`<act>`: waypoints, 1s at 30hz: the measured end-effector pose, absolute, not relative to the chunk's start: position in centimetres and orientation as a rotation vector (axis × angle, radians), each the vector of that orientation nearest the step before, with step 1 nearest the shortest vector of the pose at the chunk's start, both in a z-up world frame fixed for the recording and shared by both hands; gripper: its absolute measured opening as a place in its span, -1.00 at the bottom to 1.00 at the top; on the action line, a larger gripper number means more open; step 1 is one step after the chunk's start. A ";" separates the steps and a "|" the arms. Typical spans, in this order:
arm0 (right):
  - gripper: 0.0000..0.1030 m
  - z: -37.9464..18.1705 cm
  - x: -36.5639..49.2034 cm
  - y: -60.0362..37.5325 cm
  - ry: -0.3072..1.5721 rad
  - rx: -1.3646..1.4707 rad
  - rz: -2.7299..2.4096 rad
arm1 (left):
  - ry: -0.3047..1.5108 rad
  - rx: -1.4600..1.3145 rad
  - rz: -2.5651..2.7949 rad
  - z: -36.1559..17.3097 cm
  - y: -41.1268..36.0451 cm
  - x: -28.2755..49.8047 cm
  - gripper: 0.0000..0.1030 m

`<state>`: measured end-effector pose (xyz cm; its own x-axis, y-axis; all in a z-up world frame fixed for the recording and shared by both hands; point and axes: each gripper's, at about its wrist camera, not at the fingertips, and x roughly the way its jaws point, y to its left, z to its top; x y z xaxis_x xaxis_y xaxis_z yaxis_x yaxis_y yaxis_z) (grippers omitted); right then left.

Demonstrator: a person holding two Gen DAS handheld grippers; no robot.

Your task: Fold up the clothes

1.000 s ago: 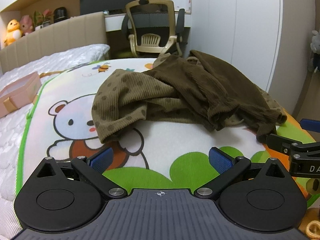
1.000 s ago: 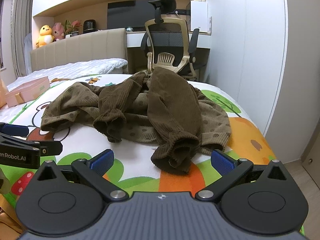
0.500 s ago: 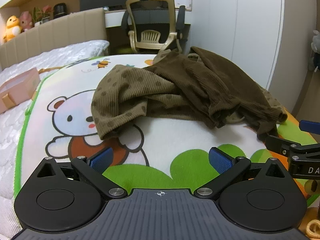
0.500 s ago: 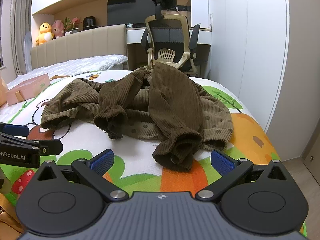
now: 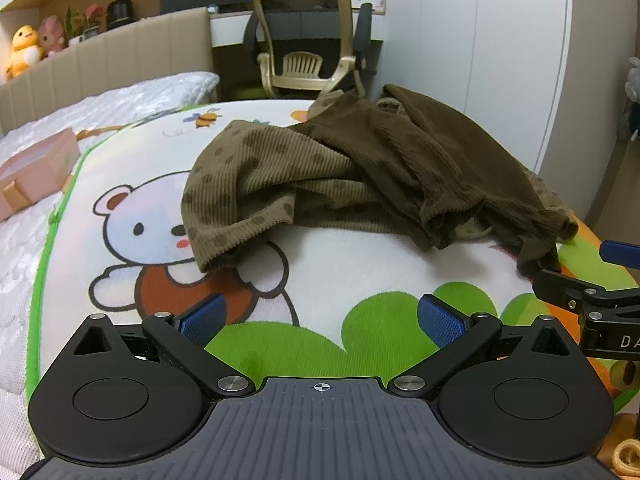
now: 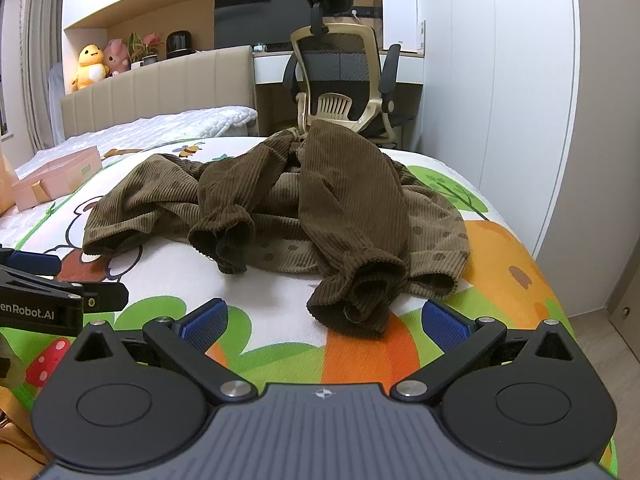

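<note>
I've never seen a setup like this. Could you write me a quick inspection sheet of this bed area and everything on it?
Surface: cartoon-print play mat spread over a white bed.
Job's things: brown corduroy garment, crumpled and unfolded, sleeves lying across the dotted lighter body.
Clutter: pink box on the bed, beside the mat.
Grippers: left gripper open, holding nothing, short of the garment; right gripper open, holding nothing, near a sleeve cuff.
Cables: nothing seen.
Surroundings: office chair past the bed, beige headboard, plush toys on a ledge, white wardrobe doors.
</note>
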<state>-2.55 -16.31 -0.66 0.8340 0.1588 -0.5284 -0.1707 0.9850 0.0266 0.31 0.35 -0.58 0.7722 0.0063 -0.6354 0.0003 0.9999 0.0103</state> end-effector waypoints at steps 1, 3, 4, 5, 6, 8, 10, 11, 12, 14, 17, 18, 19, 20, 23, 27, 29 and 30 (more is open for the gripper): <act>1.00 -0.7 -2.5 -16.3 0.559 -0.022 0.175 | 0.690 0.010 0.004 -0.6 0.4 0.3 1.00; 1.00 -0.7 -2.5 -16.3 0.560 -0.023 0.175 | 0.693 0.008 0.004 -0.7 0.4 0.3 1.00; 1.00 -0.7 -2.5 -16.3 0.561 -0.023 0.176 | 0.693 0.008 0.004 -0.7 0.4 0.3 1.00; 1.00 -0.7 -2.5 -16.3 0.561 -0.023 0.176 | 0.694 0.008 0.004 -0.7 0.4 0.3 1.00; 1.00 -0.7 -2.5 -16.3 0.561 -0.023 0.176 | 0.694 0.008 0.004 -0.6 0.4 0.2 1.00; 1.00 -0.7 -2.5 -16.3 0.561 -0.023 0.176 | 0.695 0.008 0.005 -0.6 0.4 0.2 1.00; 1.00 -0.7 -2.5 -16.3 0.562 -0.023 0.177 | 0.696 0.008 0.005 -0.6 0.4 0.2 1.00; 1.00 -0.7 -2.5 -16.3 0.563 -0.023 0.177 | 0.696 0.008 0.005 -0.6 0.4 0.2 1.00; 1.00 -0.7 -2.5 -16.3 0.563 -0.022 0.177 | 0.696 0.007 0.006 -0.6 0.4 0.2 1.00; 1.00 -0.8 -2.5 -16.3 0.565 -0.022 0.177 | 0.697 0.007 0.006 -0.6 0.4 0.2 1.00; 1.00 -0.8 -2.5 -16.3 0.566 -0.021 0.178 | 0.699 0.007 0.007 -0.6 0.4 0.2 1.00; 1.00 -0.8 -2.5 -16.3 0.567 -0.020 0.178 | 0.699 0.007 0.007 -0.7 0.4 0.2 1.00; 1.00 -0.8 -2.5 -16.3 0.568 -0.019 0.178 | 0.699 0.007 0.007 -0.7 0.4 0.2 1.00; 1.00 -0.8 -2.5 -16.3 0.570 -0.018 0.178 | 0.700 0.007 0.008 -0.7 0.4 0.2 1.00; 1.00 -0.9 -2.4 -16.4 0.572 -0.014 0.179 | 0.701 0.007 0.010 -0.7 0.4 0.2 1.00; 1.00 -1.0 -2.4 -16.3 0.580 -0.013 0.182 | 0.702 0.006 0.012 -0.7 0.4 0.2 1.00; 1.00 -1.1 -2.4 -16.2 0.581 -0.016 0.183 | 0.703 0.004 0.012 -0.8 0.4 0.2 1.00; 1.00 -1.1 -2.4 -16.2 0.581 -0.017 0.183 | 0.704 0.003 0.012 -0.8 0.5 0.3 1.00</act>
<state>-2.37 -16.20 -1.11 0.8201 0.1671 -0.5473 -0.1767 0.9836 0.0357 0.27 0.47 -0.82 0.7619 0.0118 -0.6476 -0.0098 0.9999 0.0068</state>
